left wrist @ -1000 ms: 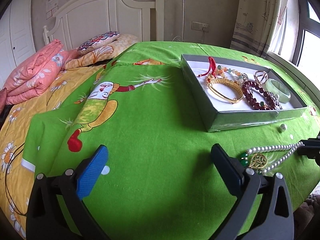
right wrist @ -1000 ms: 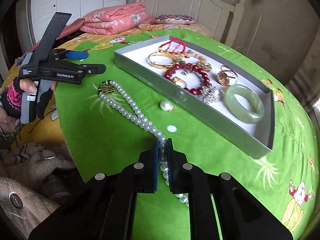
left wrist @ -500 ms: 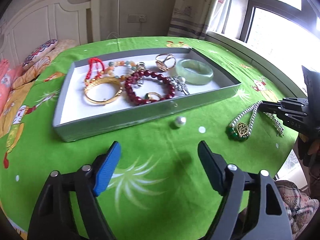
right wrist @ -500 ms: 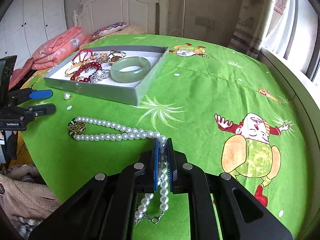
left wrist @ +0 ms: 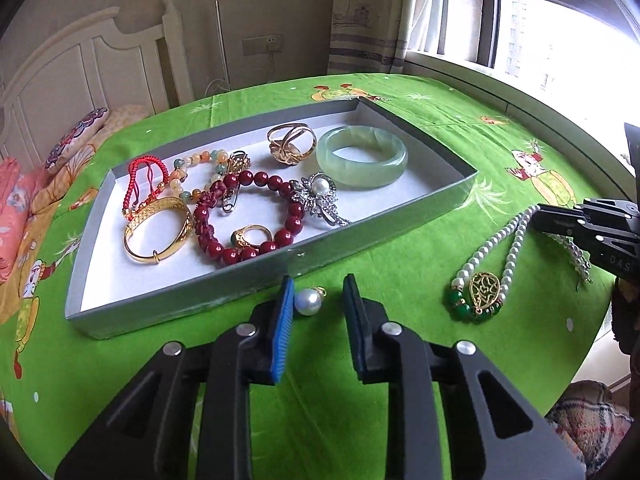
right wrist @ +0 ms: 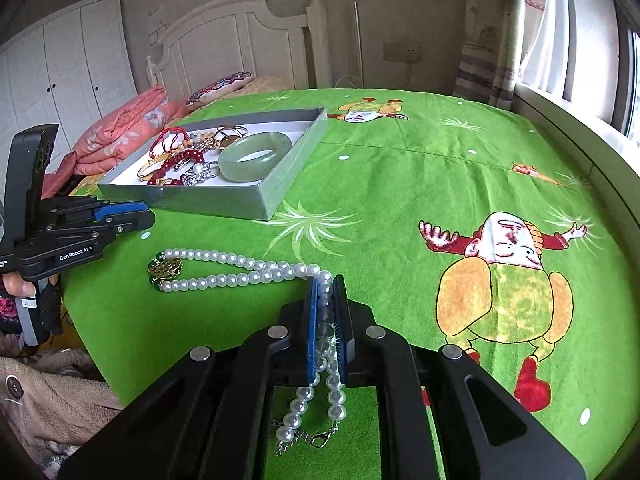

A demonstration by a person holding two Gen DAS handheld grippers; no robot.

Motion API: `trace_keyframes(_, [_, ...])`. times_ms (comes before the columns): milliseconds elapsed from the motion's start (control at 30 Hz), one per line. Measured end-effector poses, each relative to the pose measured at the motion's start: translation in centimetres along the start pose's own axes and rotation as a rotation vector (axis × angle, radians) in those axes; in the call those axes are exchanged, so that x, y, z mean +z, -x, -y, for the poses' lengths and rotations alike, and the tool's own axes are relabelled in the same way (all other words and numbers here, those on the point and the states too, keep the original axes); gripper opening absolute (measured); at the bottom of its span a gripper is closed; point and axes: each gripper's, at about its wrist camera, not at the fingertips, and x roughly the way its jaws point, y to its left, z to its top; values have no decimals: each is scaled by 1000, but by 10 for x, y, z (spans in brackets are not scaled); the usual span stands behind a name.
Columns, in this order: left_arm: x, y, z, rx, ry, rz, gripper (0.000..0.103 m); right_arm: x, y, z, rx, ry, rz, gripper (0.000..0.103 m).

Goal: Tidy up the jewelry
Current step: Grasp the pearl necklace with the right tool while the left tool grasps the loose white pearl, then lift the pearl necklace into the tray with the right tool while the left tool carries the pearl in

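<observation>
A grey jewelry tray (left wrist: pixel 420 216) (right wrist: pixel 276 190) on the green cloth holds a jade bangle (left wrist: pixel 362 156), a red bead bracelet (left wrist: pixel 248 216), a gold bangle (left wrist: pixel 158 232), rings and a brooch. A loose pearl pendant (left wrist: pixel 308 301) lies just in front of the tray, between the fingers of my left gripper (left wrist: pixel 318 296), which is open around it, the pearl close to the left blue pad. My right gripper (right wrist: pixel 325 292) is shut on a pearl necklace (right wrist: pixel 236 270) with a gold-green pendant (left wrist: pixel 482 292); the necklace trails on the cloth.
The round table has a green cartoon-print cloth (right wrist: pixel 440 184). A bed with pink bedding (right wrist: pixel 124 128) stands behind to the left. A window and curtain (left wrist: pixel 520 20) are on the right. The table's edge is close in front of both grippers.
My left gripper has moved forward to the loose pearl and narrowed its fingers around it. My right gripper has stayed shut on the necklace with little movement.
</observation>
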Motion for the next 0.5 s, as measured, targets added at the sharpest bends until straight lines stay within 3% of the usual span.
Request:
trace_keyframes(100, [-2,2,3,7,-20,4,13,-3,2,1,1,-11,20,10])
trace_keyframes(500, [-11,20,10,1,-43,44,13,6,39,-9,5,-15,213,10])
